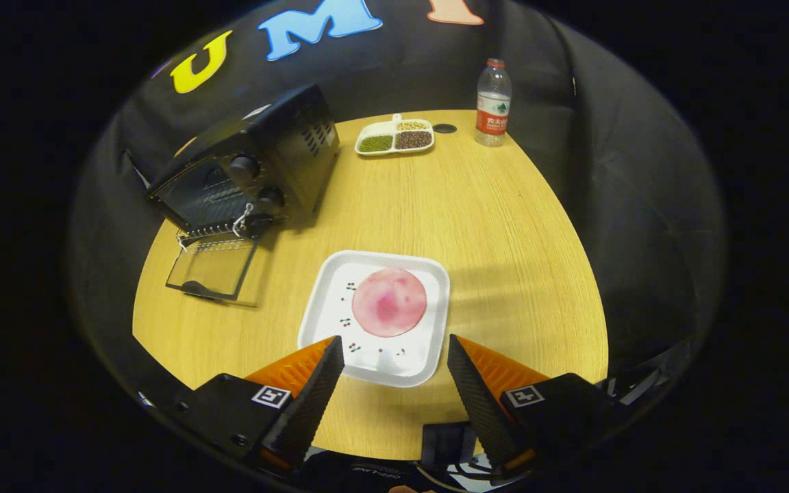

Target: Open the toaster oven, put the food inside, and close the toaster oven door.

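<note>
Spreading wide apart, the fingers of your gripper hold nothing; their tips flank the near edge of a white square plate on the wooden table. On that plate, just ahead of the fingers and between them, lies the food: a flat, round pink slice. It is circular, so no long axis can be told. Small dark marks dot the plate's surface beside the slice.

Beyond the plate to the left stands the black toaster oven, well apart from the food. Its glass door hangs open, folded down flat on the table toward you, and the dark cavity faces the near left. Two knobs sit beside the cavity. Bare tabletop separates plate and oven.

Farther back rest a divided dish of grains and, to its right, an upright water bottle, both away from the oven.
</note>
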Demonstrator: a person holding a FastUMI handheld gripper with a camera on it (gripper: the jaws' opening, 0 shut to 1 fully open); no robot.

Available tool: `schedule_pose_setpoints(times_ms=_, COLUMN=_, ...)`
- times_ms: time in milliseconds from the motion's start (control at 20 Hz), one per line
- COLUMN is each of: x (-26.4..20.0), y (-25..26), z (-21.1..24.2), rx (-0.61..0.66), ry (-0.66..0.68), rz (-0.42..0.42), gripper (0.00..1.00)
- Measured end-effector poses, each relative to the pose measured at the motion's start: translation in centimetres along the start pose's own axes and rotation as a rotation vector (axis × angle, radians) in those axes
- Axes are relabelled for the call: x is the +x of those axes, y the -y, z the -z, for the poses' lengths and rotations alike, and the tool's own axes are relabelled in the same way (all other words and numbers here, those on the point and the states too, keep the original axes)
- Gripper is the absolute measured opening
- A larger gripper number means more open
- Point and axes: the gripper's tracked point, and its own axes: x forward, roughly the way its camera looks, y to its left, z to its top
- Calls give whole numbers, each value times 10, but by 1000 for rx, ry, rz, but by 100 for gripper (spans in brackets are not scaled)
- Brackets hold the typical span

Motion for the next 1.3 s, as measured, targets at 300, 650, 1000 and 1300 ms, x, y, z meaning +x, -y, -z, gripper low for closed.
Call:
schedule_pose_setpoints(times_ms=300, x=26, y=29, z=10, rx=42, ry=-92, rz=-1, gripper=99)
schedule_pose_setpoints(times_ms=650, x=45, y=40, z=21, rx=82, ry=-209, rz=14, gripper=97)
schedule_pose_setpoints(times_ms=1000, x=52, y=53, z=21, rx=40, ry=-281, rz=109, gripper=69)
schedule_pose_setpoints(times_ms=1300, x=50, y=41, z=24, rx=49, ry=-338, rz=73, gripper=32)
